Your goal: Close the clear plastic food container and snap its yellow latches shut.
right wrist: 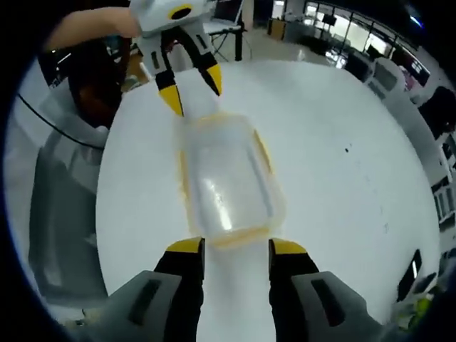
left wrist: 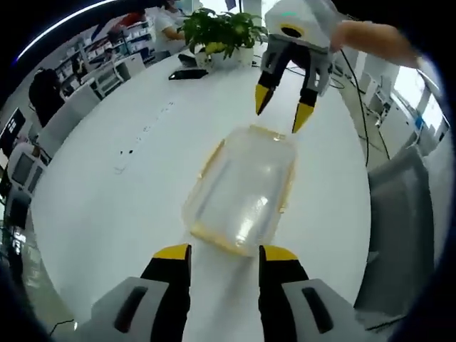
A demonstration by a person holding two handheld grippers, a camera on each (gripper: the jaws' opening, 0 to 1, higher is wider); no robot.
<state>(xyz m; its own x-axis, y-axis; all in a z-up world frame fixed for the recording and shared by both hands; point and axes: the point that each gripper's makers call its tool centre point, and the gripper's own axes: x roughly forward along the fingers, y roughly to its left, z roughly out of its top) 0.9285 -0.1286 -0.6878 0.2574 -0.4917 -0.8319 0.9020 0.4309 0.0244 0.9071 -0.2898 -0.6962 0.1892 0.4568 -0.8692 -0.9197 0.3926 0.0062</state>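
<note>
Clear container [left wrist: 241, 191] w/ yellow latches [left wrist: 288, 185] lies flat on white worktop [left wrist: 128, 178], lid on, between the two claws. Left claw [left wrist: 225, 251] jaws apart, tips just short of container's near end. Right claw [left wrist: 283, 107] at the far end, jaws apart, tips pointing down just above the rim. Right gripper view: right claw [right wrist: 236, 246] at one end, left claw [right wrist: 192, 87] opposite. Potted plant [left wrist: 221, 32] at far edge of worktop.

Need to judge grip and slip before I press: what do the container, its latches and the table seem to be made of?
The container looks like clear, glossy plastic: the table shows through it and light glints on its lid. The latches look like opaque yellow plastic, though they're too blurred for detail. The table is smooth and white with a soft sheen, probably laminate.
</note>
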